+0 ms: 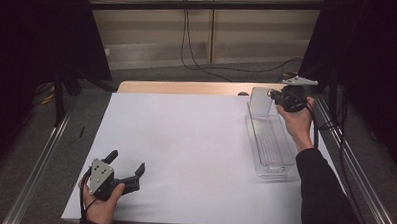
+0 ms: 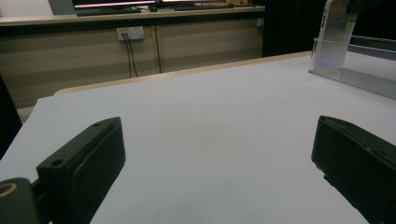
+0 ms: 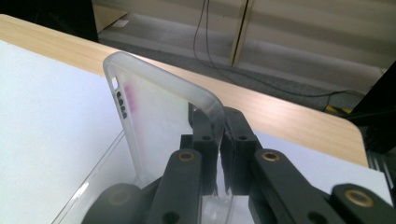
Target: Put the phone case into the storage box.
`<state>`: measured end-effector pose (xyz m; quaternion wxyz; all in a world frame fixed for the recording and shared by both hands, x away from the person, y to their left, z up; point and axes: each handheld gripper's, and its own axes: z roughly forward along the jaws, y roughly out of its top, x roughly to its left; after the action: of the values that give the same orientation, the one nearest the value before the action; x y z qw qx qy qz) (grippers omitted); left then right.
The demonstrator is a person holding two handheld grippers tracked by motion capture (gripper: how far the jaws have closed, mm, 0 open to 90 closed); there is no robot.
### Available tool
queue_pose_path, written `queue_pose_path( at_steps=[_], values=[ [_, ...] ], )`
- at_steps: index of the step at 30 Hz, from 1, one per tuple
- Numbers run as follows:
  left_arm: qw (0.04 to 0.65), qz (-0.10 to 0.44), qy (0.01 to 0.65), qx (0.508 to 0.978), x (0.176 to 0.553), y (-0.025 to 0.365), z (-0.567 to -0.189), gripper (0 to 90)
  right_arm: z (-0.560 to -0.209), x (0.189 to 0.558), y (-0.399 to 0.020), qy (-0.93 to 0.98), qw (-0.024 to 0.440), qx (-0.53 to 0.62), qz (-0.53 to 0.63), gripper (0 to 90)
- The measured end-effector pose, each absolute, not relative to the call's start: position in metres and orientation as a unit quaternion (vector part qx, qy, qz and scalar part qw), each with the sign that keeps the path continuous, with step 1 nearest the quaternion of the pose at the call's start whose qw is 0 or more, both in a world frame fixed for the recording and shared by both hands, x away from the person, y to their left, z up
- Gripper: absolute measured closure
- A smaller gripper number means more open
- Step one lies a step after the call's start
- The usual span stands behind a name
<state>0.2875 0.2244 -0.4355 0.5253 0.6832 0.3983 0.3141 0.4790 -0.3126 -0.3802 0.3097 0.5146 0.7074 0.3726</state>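
Right gripper view: a clear phone case (image 3: 154, 116) stands upright above the far end of a clear tray (image 1: 270, 144), pinched by the right gripper (image 3: 219, 154). At the near left, the left gripper (image 1: 127, 167) rests with jaws spread on the white sheet (image 1: 185, 146).

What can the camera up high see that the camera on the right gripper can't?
The high view alone takes in both grippers at once: the left gripper, jaws apart and empty, low on the white table cover, and the right gripper at the far end of the long clear tray.

The right gripper view alone shows close detail: the jaws pinched on the edge of the clear phone case, with small cut-out holes along its side.

Both show the phone case, the tray, the white cover and the wooden table edge.
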Motion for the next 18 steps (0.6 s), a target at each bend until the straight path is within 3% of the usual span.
queue_pose_path(
  at_steps=[18],
  values=[
    [0.522, 0.316, 0.393, 0.688, 0.289, 0.222, -0.436, 2.9, -0.379, 0.491, -0.315, 0.722, 0.305, 0.509, 0.356, 84.4]
  ],
)
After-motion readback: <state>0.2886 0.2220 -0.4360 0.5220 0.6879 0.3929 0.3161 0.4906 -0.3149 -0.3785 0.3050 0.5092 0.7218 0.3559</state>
